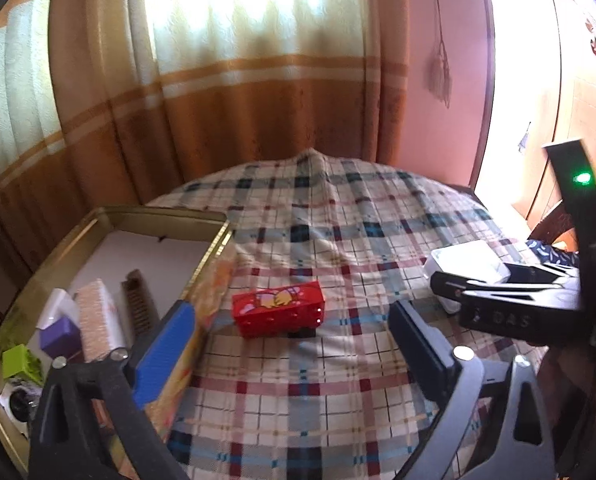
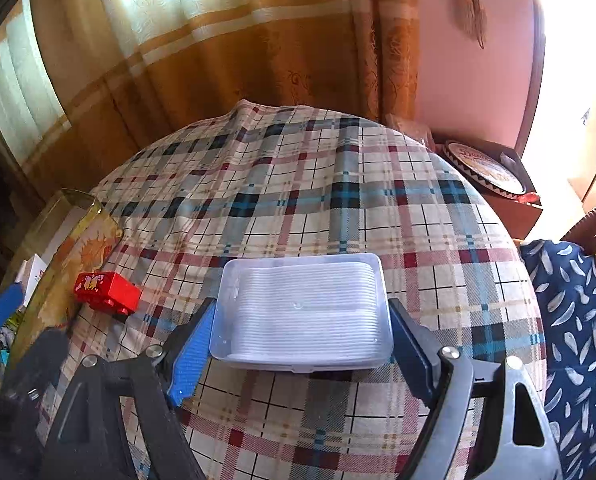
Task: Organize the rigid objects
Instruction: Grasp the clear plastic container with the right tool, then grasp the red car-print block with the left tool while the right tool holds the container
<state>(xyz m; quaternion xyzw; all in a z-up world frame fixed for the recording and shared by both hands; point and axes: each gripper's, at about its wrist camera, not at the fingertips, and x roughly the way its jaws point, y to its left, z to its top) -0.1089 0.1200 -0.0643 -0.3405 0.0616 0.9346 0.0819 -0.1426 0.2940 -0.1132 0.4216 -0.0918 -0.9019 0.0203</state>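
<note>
Red toy block (image 1: 278,313) with a cartoon print lies on the plaid cloth (image 1: 338,240) of the tabletop, and we see it just ahead of our left hand-held gripper (image 1: 293,350), whose blue pads stand wide apart and touch nothing. To the left of the block sits a gold tin (image 1: 169,216), holding a purple box (image 1: 59,338), a green piece (image 1: 17,362), a pink-patterned box (image 1: 97,316) and a brown comb (image 1: 139,304). Our right hand-held gripper (image 2: 302,344) has a clear plastic box (image 2: 304,312) of white pads between its fingers; the fingers lie against the box's two ends, though we cannot tell whether they press on it. That box rests on the cloth, well to the right of the block.
</note>
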